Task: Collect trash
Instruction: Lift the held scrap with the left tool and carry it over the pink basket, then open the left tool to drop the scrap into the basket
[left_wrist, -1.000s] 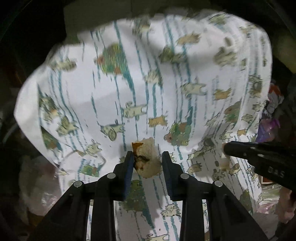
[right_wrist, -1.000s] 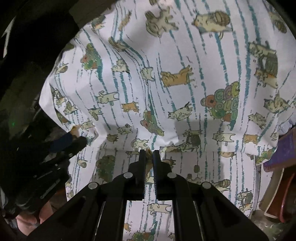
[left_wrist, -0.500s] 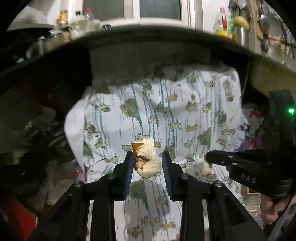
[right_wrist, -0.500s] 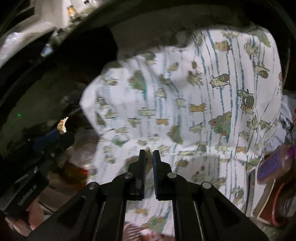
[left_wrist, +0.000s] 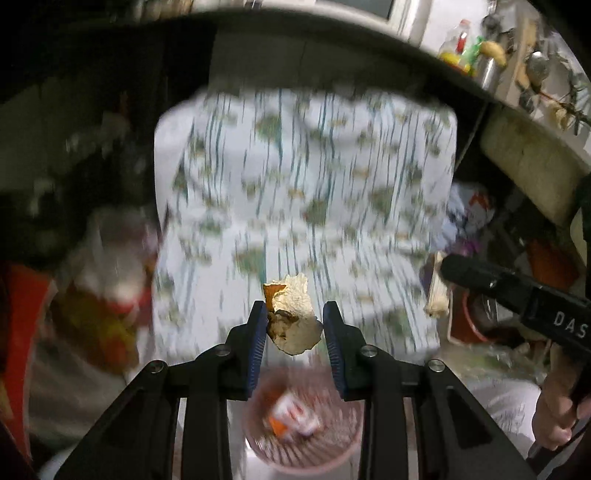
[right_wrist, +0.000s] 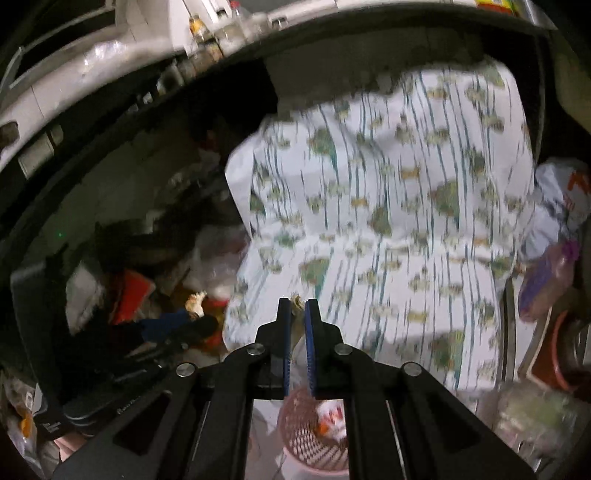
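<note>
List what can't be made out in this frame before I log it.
- Cloth print: motion-blurred in both wrist views.
- Scrap in the right tongs: only a tip shows between its fingers; what it is cannot be told.
- Pink basket: blurred, flanked by the left tongs; the white-orange wrapper is unreadable.
- Clutter left of the cloth: dark, smeared.

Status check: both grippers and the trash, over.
Left gripper shut on peel scrap. Right gripper shut on small scrap. Pink bin below both, nothing blocking.
</note>
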